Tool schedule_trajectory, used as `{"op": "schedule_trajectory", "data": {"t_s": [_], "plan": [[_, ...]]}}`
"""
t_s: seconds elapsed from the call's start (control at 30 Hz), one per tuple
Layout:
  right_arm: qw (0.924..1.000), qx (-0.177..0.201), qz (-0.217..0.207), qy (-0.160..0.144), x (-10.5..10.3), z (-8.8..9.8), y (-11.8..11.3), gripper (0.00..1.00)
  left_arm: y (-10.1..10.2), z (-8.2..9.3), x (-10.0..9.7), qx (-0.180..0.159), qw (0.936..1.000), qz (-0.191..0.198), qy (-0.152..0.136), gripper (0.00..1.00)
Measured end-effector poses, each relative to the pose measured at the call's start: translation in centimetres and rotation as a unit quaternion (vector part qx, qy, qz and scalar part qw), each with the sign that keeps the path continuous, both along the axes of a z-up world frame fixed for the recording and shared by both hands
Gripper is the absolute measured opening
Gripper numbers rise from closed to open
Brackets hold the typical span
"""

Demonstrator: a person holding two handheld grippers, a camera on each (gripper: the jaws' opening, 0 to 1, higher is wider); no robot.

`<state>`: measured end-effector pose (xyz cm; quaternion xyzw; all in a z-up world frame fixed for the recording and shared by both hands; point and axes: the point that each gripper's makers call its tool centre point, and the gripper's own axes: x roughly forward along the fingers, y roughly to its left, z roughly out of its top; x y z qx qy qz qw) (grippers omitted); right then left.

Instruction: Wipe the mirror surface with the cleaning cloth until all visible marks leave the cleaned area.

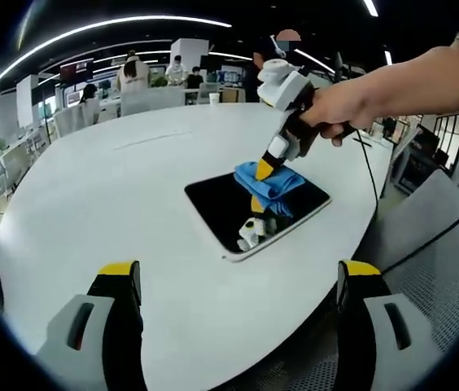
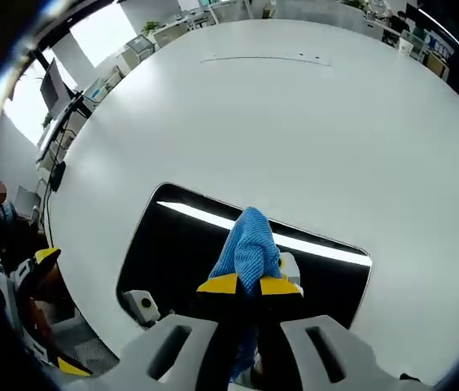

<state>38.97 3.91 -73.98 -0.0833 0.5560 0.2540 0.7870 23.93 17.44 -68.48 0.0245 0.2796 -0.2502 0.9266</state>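
In the left gripper view, the left gripper [image 1: 238,281] has its two yellow-tipped jaws far apart at the bottom. It is wide open and holds nothing. It hangs over the big white table [image 1: 115,187]. The mirror [image 1: 221,210] lies flat on the table, just past the middle of the view toward 2 o'clock. It looks dark and shiny. The blue cleaning cloth [image 1: 270,181] sits on the far part of the mirror. The right gripper [image 1: 260,171] comes down from 1 o'clock and its yellow tip is in the cloth. A hand [image 1: 339,106] holds it. People sit at desks far away near 11 o'clock.

In the right gripper view, the right gripper [image 2: 248,285] rises from 6 o'clock. Its jaws are pinched tight on the cleaning cloth [image 2: 248,244]. The cloth sticks out past the tips and rests on the mirror [image 2: 172,252]. A bright strip of light shines in the mirror. The white table [image 2: 295,122] spreads all around toward 12 o'clock. The left gripper's yellow tip [image 2: 44,257] peeks in near 8 o'clock.
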Motion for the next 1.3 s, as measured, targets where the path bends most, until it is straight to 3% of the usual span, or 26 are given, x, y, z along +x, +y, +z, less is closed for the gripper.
{"op": "schedule_trajectory", "data": {"t_s": [0.43, 0.77, 1.0, 1.1, 1.3], "plan": [[0.9999, -0.003, -0.015, -0.006, 3.1, -0.2, 0.4, 0.01, -0.2, 0.3, 0.2, -0.010, 0.9999, 0.004, -0.002, 0.99], [1.0000, 0.003, -0.006, -0.001, 3.0, -0.2, 0.4, 0.01, -0.1, 0.3, 0.2, -0.008, 0.9999, 0.007, 0.001, 0.99], [0.9996, 0.015, -0.023, 0.004, 2.9, -0.1, 0.3, 0.01, -0.1, 0.4, 0.2, -0.007, 0.9999, 0.009, -0.001, 0.99], [0.9999, 0.004, -0.013, -0.007, 2.9, -0.1, 0.0, 0.01, -0.1, 0.4, 0.2, -0.006, 1.0000, 0.008, -0.001, 0.99], [0.9998, 0.004, -0.020, -0.001, 3.1, -0.2, -1.0, 0.01, -0.3, 0.3, 0.1, -0.003, 1.0000, 0.004, 0.001, 0.99]]}}
